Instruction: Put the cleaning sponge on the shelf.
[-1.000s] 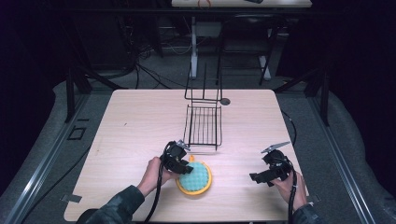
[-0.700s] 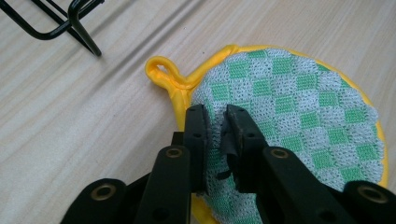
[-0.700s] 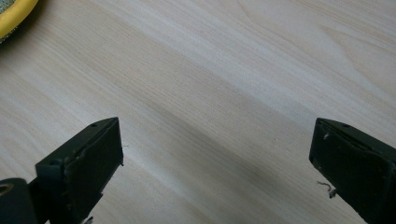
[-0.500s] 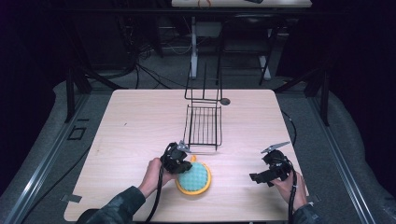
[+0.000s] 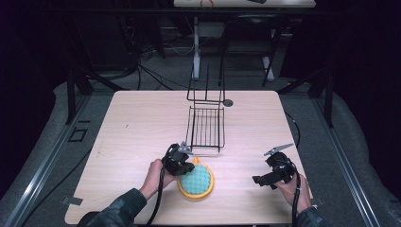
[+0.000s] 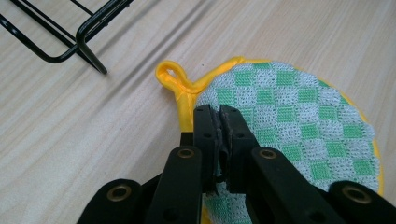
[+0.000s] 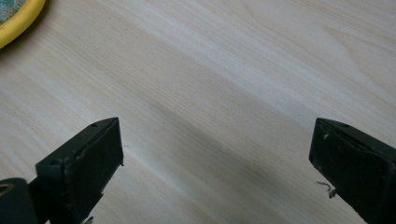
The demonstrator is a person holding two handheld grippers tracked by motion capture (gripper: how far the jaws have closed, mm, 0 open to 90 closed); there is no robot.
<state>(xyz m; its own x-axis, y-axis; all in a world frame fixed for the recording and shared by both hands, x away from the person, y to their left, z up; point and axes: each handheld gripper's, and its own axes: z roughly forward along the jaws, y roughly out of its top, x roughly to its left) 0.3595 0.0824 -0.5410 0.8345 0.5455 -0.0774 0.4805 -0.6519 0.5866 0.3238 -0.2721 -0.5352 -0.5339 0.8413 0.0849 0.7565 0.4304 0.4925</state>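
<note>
Centrally, the left claw (image 6: 219,114) has its jaws pressed together on the rim of a round pot holder (image 6: 289,126), pinching the yellow binding just beside the hanging loop (image 6: 170,77). This grip near the loop probably serves to lift the holder by its stiffest edge, leaving the loop free ahead of the jaws. The green-and-white checked face lies flat on the tabletop (image 5: 142,123), spreading away to the claw's right in the left gripper view. Ahead of the claw stands a black wire rack (image 5: 206,125), its nearest foot close to the loop but not touching it; whether the holder is meant for the rack cannot be told. The right claw (image 5: 260,179), well apart from the holder, hovers over bare wood with jaws wide apart, empty, apparently held in reserve.
</note>
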